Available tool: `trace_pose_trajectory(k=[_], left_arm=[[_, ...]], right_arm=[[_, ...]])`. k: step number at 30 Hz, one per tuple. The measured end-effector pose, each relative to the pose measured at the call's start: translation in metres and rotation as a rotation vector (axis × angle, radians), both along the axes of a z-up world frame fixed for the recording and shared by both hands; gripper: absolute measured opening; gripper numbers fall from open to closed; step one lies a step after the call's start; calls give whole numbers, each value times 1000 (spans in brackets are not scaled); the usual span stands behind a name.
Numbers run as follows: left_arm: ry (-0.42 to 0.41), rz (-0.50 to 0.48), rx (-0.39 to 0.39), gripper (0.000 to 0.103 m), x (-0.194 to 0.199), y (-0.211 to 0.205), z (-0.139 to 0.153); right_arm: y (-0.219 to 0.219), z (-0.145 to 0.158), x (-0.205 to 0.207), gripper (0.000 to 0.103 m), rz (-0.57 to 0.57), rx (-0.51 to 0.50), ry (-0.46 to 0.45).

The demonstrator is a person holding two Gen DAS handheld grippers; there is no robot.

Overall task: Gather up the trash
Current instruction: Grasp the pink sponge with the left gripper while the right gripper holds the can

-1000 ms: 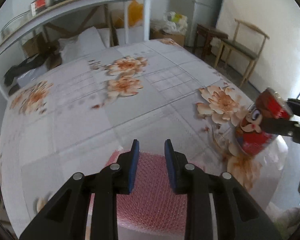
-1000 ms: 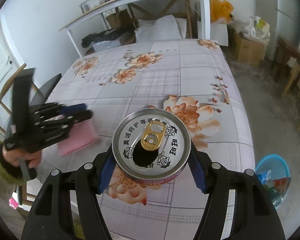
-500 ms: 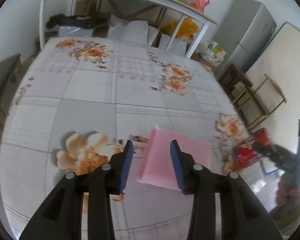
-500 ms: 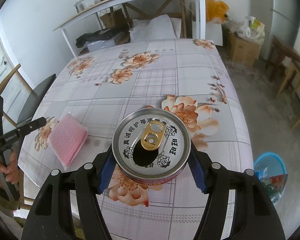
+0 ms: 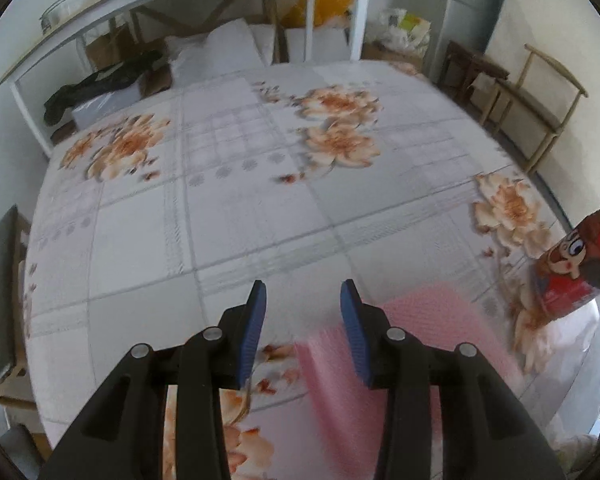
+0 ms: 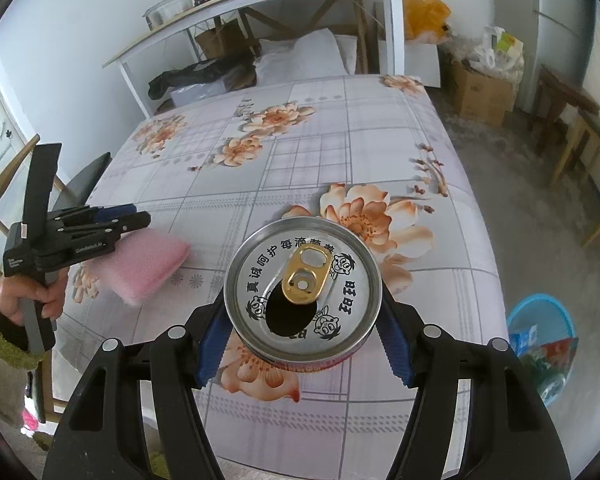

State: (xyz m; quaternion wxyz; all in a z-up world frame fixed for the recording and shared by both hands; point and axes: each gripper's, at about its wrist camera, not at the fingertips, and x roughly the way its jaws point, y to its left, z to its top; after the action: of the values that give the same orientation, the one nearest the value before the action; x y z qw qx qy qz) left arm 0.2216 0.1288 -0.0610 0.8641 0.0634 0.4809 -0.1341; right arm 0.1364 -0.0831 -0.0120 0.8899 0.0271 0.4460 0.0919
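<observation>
Standing apart with nothing between them, the jaws of the left gripper have just been opening and sit just left of the pink scouring pad, which lies flat on the flowered worktop by its near left edge. Only the right-hand blue pad overlaps the pad's left edge in the left wrist view, so I judge the coming move needs a shift rightward before closing. Further right, the right gripper is clamped on an opened drink can, so the left hand is nearer. A blue bin sits on the floor, far right.
</observation>
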Motion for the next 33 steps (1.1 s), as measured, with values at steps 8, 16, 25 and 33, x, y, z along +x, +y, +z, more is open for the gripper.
trace_pose_trajectory(k=[8, 16, 25, 33], left_arm=[[89, 29, -33, 37, -37, 22, -8], [158, 37, -125, 46, -67, 23, -4], [89, -27, -247, 92, -81, -12, 28], [78, -78, -107, 97, -80, -52, 8]], right_arm=[[-3, -1, 1, 62, 10, 12, -1], [-7, 0, -1, 62, 11, 20, -2], [-7, 0, 0, 62, 14, 17, -2], [-8, 0, -1, 62, 16, 16, -1]])
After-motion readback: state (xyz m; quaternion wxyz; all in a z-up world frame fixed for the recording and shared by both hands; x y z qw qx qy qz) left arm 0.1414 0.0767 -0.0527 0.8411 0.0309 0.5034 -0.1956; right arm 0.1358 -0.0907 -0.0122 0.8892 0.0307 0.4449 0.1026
